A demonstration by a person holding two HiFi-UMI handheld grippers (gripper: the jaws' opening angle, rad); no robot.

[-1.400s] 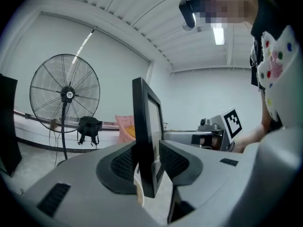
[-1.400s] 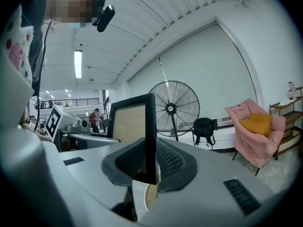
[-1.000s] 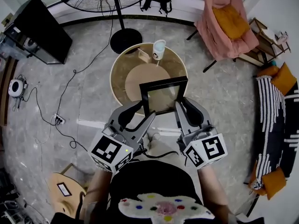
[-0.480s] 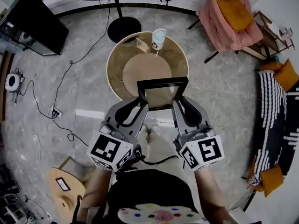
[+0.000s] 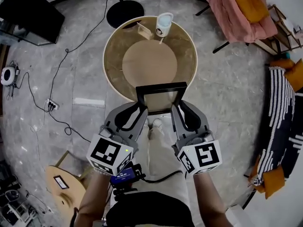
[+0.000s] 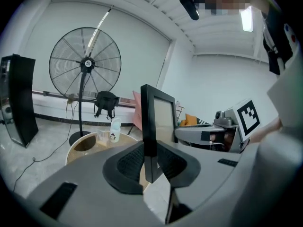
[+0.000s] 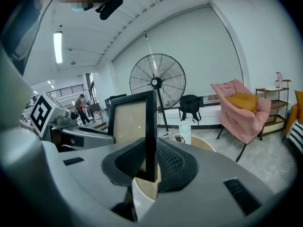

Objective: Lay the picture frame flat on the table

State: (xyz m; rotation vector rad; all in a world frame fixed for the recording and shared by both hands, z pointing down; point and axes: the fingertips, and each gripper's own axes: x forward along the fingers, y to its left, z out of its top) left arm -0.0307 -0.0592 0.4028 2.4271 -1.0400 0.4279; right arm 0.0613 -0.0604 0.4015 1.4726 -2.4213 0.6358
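Observation:
The black picture frame [image 5: 161, 98] is held in the air over the near edge of the round wooden table [image 5: 111, 60]. It stands upright on edge in both gripper views. My left gripper [image 5: 141, 109] is shut on the frame's left side [image 6: 150, 122], its ribbed pads pressing the black rail. My right gripper [image 5: 177, 107] is shut on the frame's right side [image 7: 150, 126]. Between the rails the beige backing [image 7: 129, 122] shows. In the left gripper view my left gripper [image 6: 150, 163] clamps the rail's lower end; in the right gripper view my right gripper [image 7: 150, 163] does the same.
A pale cup [image 5: 164, 24] and a small wooden stand [image 5: 144, 30] sit at the table's far edge. Beyond it is a standing fan's base [image 5: 124, 13]. A black cabinet [image 5: 28, 8] is far left, a pink armchair [image 5: 241, 8] far right, cables [image 5: 52, 108] cross the floor.
The left gripper's jaws have closed onto the frame's left side. The frame now sits nearer the table's front edge in the head view, with both grippers holding it.

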